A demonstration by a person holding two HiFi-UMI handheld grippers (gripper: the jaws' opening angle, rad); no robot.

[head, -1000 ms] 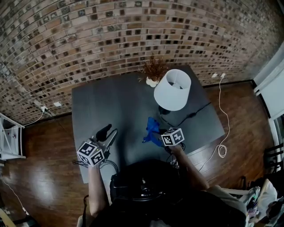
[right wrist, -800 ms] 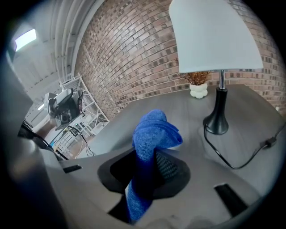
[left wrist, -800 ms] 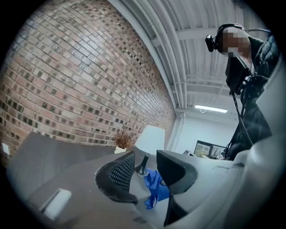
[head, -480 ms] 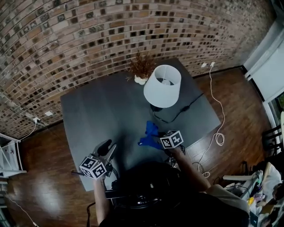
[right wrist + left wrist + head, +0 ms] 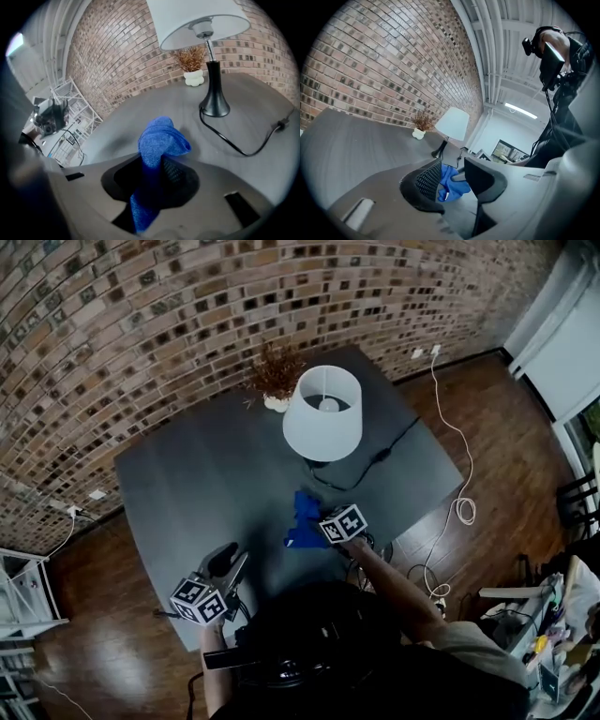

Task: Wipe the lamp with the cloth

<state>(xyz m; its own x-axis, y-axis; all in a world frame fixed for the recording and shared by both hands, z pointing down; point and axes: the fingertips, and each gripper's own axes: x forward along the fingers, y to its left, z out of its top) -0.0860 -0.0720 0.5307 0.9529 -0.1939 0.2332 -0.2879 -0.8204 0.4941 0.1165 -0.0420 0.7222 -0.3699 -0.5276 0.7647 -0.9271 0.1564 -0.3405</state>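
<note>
Entry: blue cloth [image 5: 304, 517], clamped in right gripper [image 5: 319, 532], now lowered over the table's [image 5: 197, 474] near edge, short of the lamp [image 5: 323, 413] toward the far edge; left gripper [image 5: 225, 563], half-open and empty, also lowered; wiping not yet begun.

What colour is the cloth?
The cloth is bright blue, clearest in the right gripper view.

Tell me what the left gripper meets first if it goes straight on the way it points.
Probably the cloth held in the right gripper; it shows between the left gripper's open jaws. Depth is unclear.
</note>
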